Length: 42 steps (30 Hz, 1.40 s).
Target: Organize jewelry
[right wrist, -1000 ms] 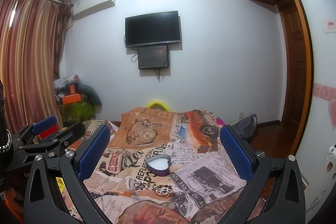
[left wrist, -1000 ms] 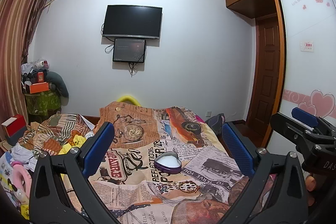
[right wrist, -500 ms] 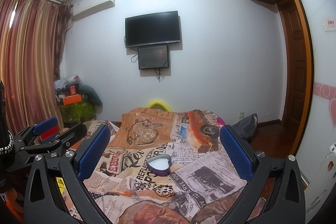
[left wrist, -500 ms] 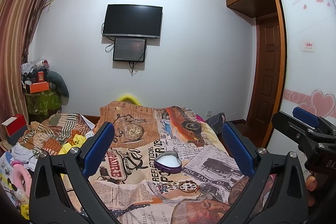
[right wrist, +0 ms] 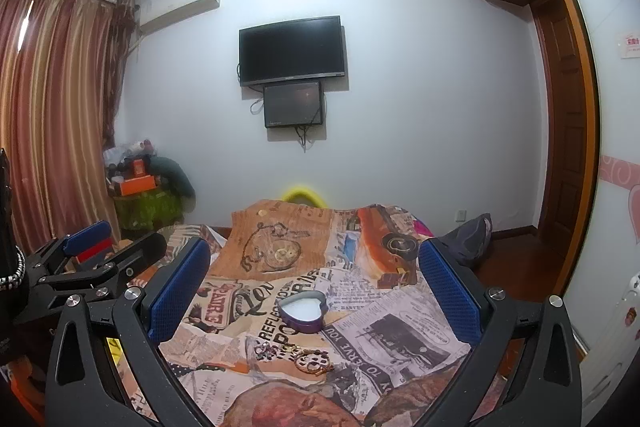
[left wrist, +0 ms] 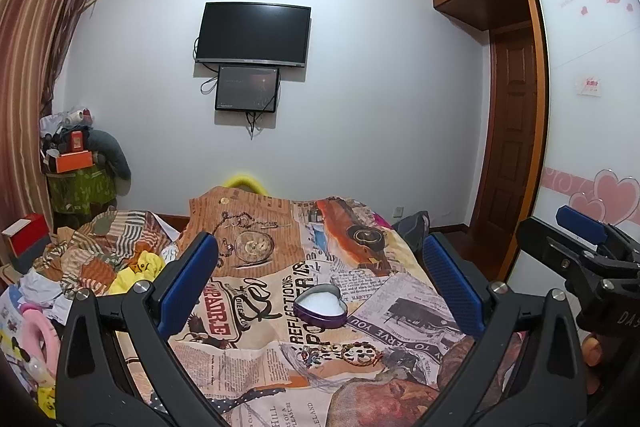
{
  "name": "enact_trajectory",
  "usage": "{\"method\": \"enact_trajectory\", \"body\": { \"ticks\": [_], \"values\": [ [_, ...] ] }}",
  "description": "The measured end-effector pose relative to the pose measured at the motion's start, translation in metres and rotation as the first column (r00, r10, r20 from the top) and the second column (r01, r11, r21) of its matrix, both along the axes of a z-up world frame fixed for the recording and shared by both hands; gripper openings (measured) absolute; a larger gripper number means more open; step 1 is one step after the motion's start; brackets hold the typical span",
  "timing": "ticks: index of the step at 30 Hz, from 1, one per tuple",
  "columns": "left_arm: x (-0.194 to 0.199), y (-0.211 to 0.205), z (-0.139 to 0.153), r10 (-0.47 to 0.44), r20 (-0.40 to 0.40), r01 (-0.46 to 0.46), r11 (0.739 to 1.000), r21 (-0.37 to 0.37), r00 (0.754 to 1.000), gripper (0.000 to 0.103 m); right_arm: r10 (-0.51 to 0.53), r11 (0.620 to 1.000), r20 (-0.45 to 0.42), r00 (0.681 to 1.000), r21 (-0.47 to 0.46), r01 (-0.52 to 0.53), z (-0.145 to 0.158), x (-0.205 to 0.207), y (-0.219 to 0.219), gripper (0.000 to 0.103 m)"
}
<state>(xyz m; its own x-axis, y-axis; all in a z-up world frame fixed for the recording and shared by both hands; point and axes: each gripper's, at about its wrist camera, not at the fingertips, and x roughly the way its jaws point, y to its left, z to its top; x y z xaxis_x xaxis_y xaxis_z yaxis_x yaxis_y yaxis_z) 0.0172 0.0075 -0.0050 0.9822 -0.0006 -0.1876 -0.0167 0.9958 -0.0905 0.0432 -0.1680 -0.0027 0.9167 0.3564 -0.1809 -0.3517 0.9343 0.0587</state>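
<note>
Nothing of the sorting looks done yet: we judge the task to be at its very start. On our far left the bed is crowded with a clothes pile (left wrist: 100, 259), which crowds that edge and leaves little room to swing wide. Our left gripper (left wrist: 320, 279) hangs above the printed bedspread (left wrist: 400, 311) with its blue pads spread wide and nothing between them. Between those pads, out on the spread, sits the heart-shaped tin (left wrist: 320, 309), lid off, its pale inside showing nothing in it as far as we can see. Just nearer to us than the tin lies the jewelry (left wrist: 348, 353), a loose tangle of beads and chain with a round gold-rimmed piece, well apart from either gripper and not touching the tin. All of it is left to lift into the tin.

Further right, our right gripper (right wrist: 314, 285) is likewise released and carrying nothing, and it frames the same tin (right wrist: 303, 313) and the same jewelry (right wrist: 302, 357). The two grippers hang side by side, close enough that each shows in the other's view, so we think they could knock together if both reach in at once. Past the right gripper the bedspread drops off at the bed's right edge toward bare floor, with open room there, and the jewelry lies well in from that edge
</note>
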Motion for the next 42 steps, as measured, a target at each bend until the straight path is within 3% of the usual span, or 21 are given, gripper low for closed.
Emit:
{"method": "enact_trajectory", "body": {
  "ticks": [10, 18, 22, 27, 34, 37, 40, 42],
  "values": [
    [0.03, 0.013, -0.023, 0.036, -0.079, -0.036, 0.999, 0.001, 0.996, 0.103, -0.039, 0.999, -0.072, 0.997, -0.035, 0.037, -0.017, 0.027, 0.0, 0.103],
    [0.074, 0.033, -0.066, 0.088, -0.233, -0.086, 0.996, 0.019, 0.969, 0.103, -0.1, 0.992, -0.206, 0.973, -0.099, 0.081, -0.053, 0.063, -0.005, 0.103],
    [0.098, 0.041, -0.095, 0.07, -0.331, -0.072, 0.997, 0.006, 0.941, 0.103, -0.111, 0.988, -0.274, 0.955, -0.135, 0.076, -0.071, 0.079, -0.006, 0.103],
    [0.123, 0.049, -0.133, 0.043, -0.456, -0.055, 0.998, -0.014, 0.889, 0.088, -0.113, 0.983, -0.375, 0.92, -0.175, 0.049, -0.1, 0.102, -0.005, 0.103],
    [0.151, 0.059, -0.176, -0.042, -0.588, -0.034, 0.992, -0.118, 0.808, 0.066, -0.085, 0.981, -0.487, 0.869, -0.195, -0.013, -0.137, 0.124, -0.003, 0.103],
    [0.159, 0.057, -0.185, -0.08, -0.615, -0.008, 0.99, -0.139, 0.784, 0.062, -0.068, 0.979, -0.517, 0.853, -0.199, -0.042, -0.149, 0.133, -0.002, 0.097],
    [0.167, 0.053, -0.189, -0.094, -0.623, 0.014, 0.991, -0.133, 0.777, 0.061, -0.04, 0.976, -0.547, 0.836, -0.199, -0.084, -0.159, 0.14, 0.003, 0.088],
    [0.171, 0.049, -0.191, -0.113, -0.626, 0.042, 0.991, -0.127, 0.771, 0.051, -0.021, 0.974, -0.567, 0.824, -0.196, -0.11, -0.166, 0.144, 0.005, 0.079]
  ]
}}
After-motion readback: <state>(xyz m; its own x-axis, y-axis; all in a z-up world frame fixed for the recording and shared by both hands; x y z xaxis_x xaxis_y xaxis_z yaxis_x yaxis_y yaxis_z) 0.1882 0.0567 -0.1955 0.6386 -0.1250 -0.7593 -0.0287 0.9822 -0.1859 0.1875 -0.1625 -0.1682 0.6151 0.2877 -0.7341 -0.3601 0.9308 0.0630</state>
